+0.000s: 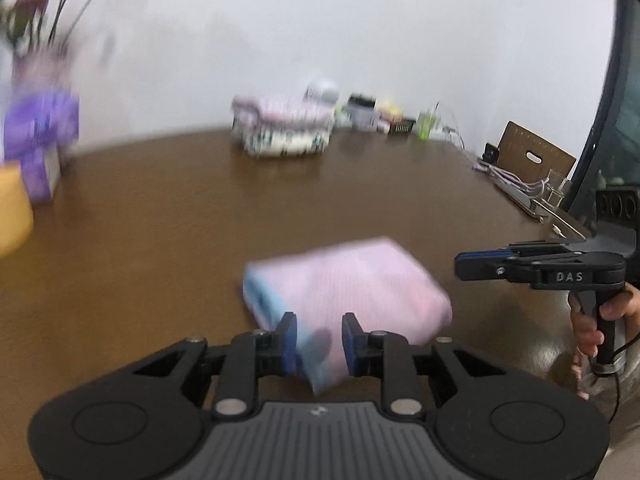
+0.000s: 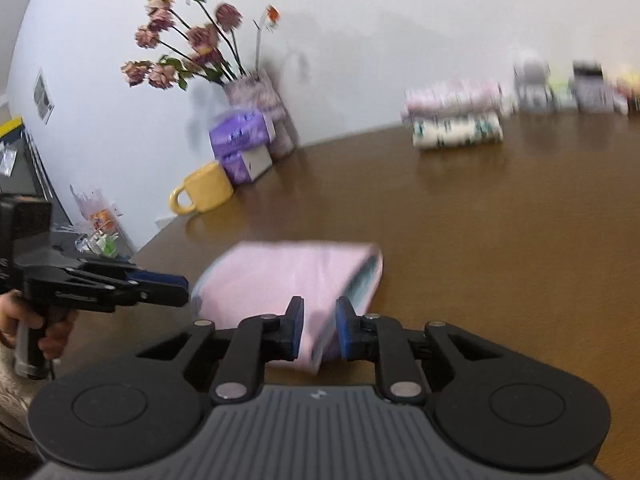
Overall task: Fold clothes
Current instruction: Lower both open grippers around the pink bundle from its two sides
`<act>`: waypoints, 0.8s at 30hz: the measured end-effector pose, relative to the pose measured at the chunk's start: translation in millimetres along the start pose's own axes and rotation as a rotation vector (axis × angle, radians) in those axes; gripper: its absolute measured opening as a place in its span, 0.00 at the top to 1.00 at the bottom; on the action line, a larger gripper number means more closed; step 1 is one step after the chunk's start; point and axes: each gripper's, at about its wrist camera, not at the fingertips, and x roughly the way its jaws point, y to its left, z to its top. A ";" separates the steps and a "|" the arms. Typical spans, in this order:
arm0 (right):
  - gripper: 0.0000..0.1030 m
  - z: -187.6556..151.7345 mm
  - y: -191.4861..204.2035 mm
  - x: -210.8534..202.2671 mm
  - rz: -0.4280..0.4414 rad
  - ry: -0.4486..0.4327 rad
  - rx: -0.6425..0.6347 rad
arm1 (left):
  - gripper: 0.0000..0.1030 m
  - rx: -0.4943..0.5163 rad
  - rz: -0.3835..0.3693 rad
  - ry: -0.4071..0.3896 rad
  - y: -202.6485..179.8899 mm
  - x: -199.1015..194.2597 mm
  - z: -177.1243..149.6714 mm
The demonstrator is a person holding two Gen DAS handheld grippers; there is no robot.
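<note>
While flowers [image 2: 180,36] fill their vase [image 2: 256,92], mug [image 2: 208,188] lies sideways.

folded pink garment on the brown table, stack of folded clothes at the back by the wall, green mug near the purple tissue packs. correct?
One error: the mug is yellow, not green, as the right wrist view shows. It does sit by the purple tissue packs. The rest holds: folded pink garment on the brown table, stack of folded clothes at the back by the wall.
</note>
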 end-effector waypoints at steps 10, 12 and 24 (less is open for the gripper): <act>0.81 38.0 34.1 75.4 -0.010 0.128 -0.200 | 0.79 0.076 0.044 0.113 -12.3 58.3 6.6; 0.81 35.0 35.0 87.6 -0.024 0.156 -0.212 | 0.78 0.049 0.032 0.105 -8.7 56.5 5.1; 0.73 44.3 54.5 96.0 0.015 0.127 -0.290 | 0.77 0.084 0.081 0.063 -21.8 29.9 -1.8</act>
